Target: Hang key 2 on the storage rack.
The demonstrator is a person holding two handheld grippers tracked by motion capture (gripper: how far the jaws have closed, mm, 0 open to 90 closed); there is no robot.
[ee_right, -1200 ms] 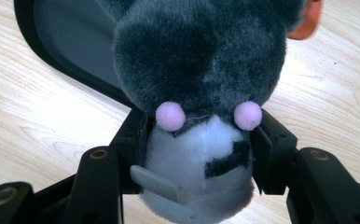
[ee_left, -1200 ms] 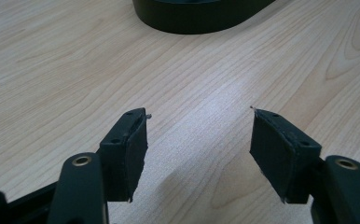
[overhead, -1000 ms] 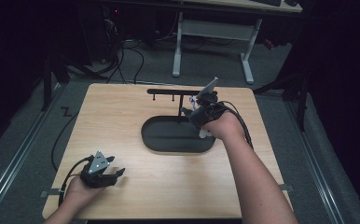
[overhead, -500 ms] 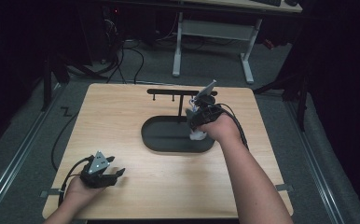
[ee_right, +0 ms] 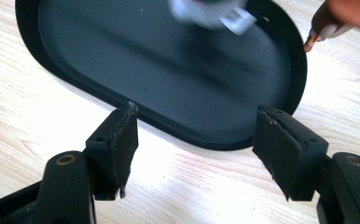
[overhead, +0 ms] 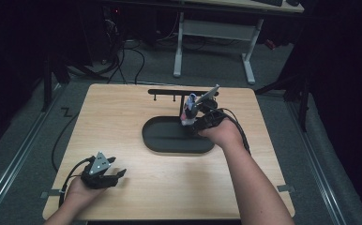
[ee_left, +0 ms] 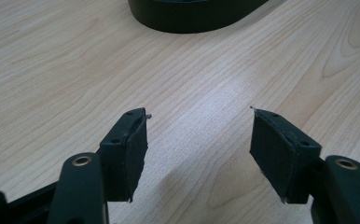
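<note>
A black oval tray (overhead: 169, 140) lies in the middle of the wooden table. A small white object with a label (overhead: 188, 112) is at the tray's far right end, next to the post of a black rack (overhead: 179, 92). It shows blurred in the right gripper view (ee_right: 211, 11), and I cannot tell whether it hangs or rests. My right gripper (overhead: 199, 123) is over the tray's right end. Its jaws (ee_right: 194, 140) have just been opening and nothing is between them. My left gripper (overhead: 111, 177) rests low at the table's front left, open and empty (ee_left: 199, 144).
The tray's dark rim (ee_left: 192, 18) lies ahead of the left gripper across bare wood. A blurred reddish-brown shape with a white and red tip (ee_right: 327, 23) sits beyond the tray's edge. A white desk frame (overhead: 212, 33) stands past the table.
The right hand has shifted slightly, and the white object now shows to the left of that gripper, beside the rack post. The left gripper has kept still.
</note>
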